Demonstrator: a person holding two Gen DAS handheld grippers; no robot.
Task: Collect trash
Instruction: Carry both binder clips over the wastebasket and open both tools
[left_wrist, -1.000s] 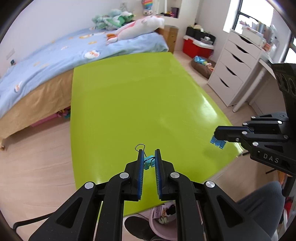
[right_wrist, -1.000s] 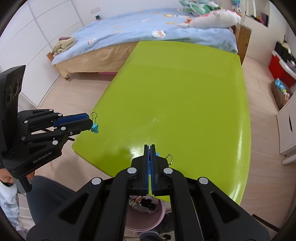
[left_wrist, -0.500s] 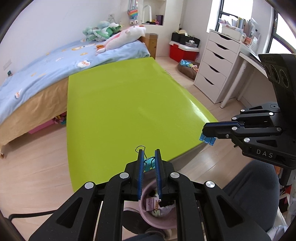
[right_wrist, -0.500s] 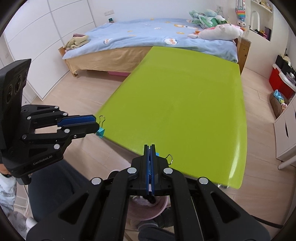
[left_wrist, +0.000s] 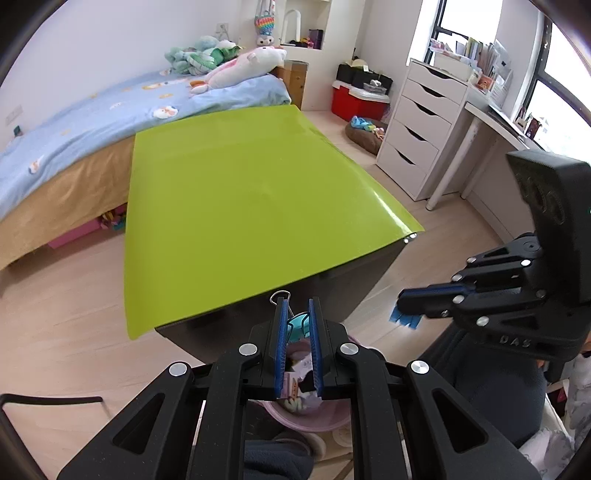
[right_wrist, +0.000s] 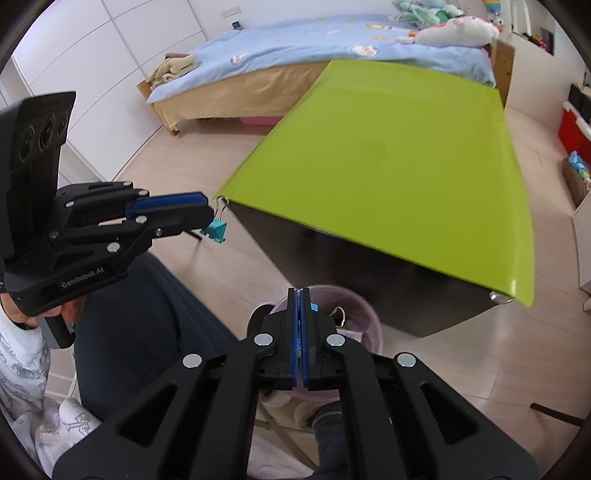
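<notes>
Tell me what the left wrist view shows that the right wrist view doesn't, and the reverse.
Only the left wrist view shows the white drawer chest and the light blue binder clip's body between the left gripper fingers. Only the right wrist view shows the white wardrobe doors and that teal clip hanging from the left gripper from the side. Both show the lime green tabletop, the pink plastic bin below, the bed and the right gripper shut on a blue clip.

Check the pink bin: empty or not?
Not empty. The pink bin below the left gripper shows wrappers inside; how full, cannot tell.
</notes>
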